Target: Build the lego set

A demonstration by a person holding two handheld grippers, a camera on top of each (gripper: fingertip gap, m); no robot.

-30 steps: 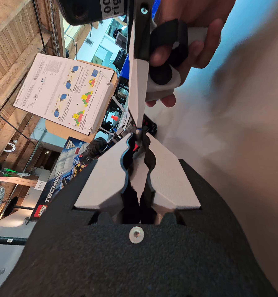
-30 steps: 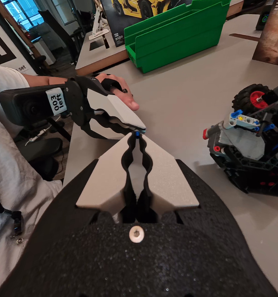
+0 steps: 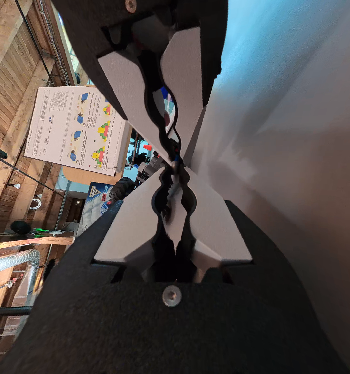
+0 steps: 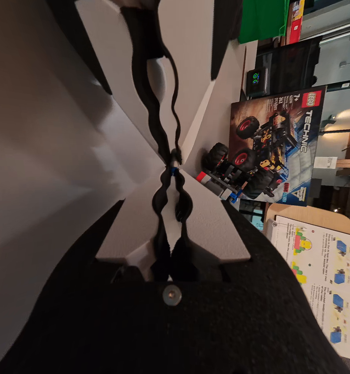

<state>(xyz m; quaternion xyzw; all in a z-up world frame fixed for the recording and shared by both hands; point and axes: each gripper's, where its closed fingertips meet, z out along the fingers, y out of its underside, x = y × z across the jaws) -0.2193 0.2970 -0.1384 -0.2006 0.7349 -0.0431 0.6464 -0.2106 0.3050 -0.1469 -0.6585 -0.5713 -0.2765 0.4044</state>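
Both claws: pale grey fingers, black wavy pads. Small blue-and-grey plastic pin between them. At three o'clock, black toy truck, red hubs.

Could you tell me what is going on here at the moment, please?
A person holds two grippers tip to tip above a pale table. The left gripper and the right gripper are both shut on one small blue and grey piece. A toy truck model and its picture box stand behind.

Small blue piece mostly hidden betw. both sets of closed tips, shape unclear. Table smeared w/ blur. Instruction sheet cut off at right edge.
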